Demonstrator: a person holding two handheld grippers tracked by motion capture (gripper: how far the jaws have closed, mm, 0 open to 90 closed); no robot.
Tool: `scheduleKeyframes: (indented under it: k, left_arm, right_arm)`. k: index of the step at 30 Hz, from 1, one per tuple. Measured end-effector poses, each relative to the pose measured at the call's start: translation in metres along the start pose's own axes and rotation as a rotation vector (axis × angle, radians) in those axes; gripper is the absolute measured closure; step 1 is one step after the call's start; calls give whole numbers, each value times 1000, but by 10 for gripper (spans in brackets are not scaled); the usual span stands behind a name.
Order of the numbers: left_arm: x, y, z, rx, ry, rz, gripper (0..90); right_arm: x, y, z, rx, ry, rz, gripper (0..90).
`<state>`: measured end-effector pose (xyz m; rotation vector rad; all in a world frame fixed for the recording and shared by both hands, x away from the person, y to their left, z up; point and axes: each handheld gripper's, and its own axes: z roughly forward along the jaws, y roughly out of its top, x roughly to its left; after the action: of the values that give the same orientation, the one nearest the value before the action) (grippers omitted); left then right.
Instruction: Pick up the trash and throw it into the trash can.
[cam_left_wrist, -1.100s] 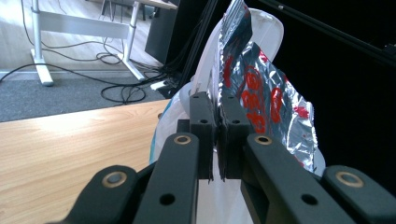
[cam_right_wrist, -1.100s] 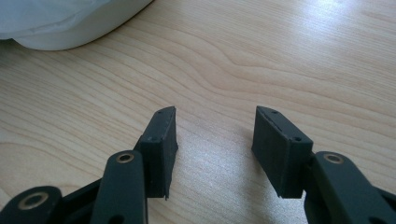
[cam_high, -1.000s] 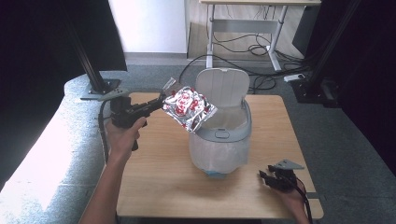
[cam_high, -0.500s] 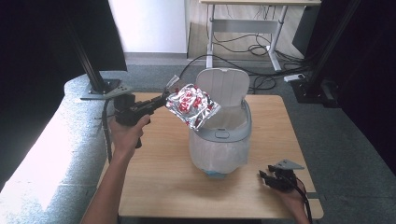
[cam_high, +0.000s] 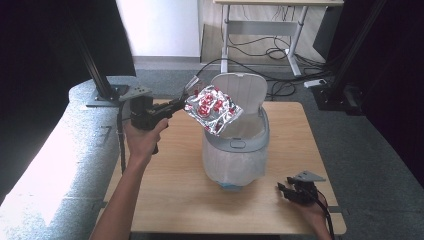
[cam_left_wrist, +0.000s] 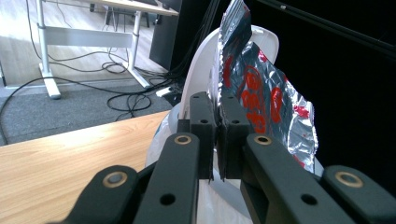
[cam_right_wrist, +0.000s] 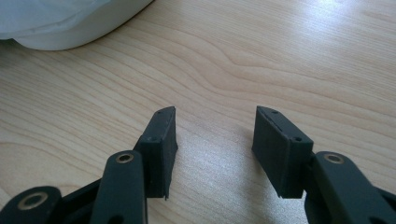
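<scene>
- Wooden table (cam_high: 170, 200), grey carpet around it, a desk and loose cables behind; white bin (cam_high: 235, 155) with its lid up stands mid-table.
- Your left gripper (cam_high: 172, 106) is clamped on one edge of the foil bag (cam_high: 212, 110), which hangs over the bin's near-left rim, tilted, partly above the opening.
- Looks like a drop into the bin: carry the bag further over the opening, past the rim, before you let go.
- Lower it some; foil is light and may catch the rim or lid.
- Right gripper (cam_right_wrist: 212, 140) rests on the table right of the bin, jaws wide, empty. Keep it there.
</scene>
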<state>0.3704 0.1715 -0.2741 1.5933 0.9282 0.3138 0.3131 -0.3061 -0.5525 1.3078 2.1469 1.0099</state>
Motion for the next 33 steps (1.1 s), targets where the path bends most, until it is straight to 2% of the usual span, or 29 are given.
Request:
scheduleKeyframes:
  k: [13, 26, 30, 33]
  left_arm:
    - [0, 2, 14, 5, -2, -22, 866]
    - [-9, 2, 31, 19, -8, -6, 866]
    - [-14, 3, 38, 28, 4, 17, 866]
    - [-16, 4, 40, 24, 1, 12, 866]
  right_arm:
    - [0, 0, 0, 1, 2, 0, 491]
    - [0, 0, 0, 1, 3, 0, 490]
    - [0, 0, 0, 1, 3, -1, 490]
    - [0, 0, 0, 1, 3, -1, 490]
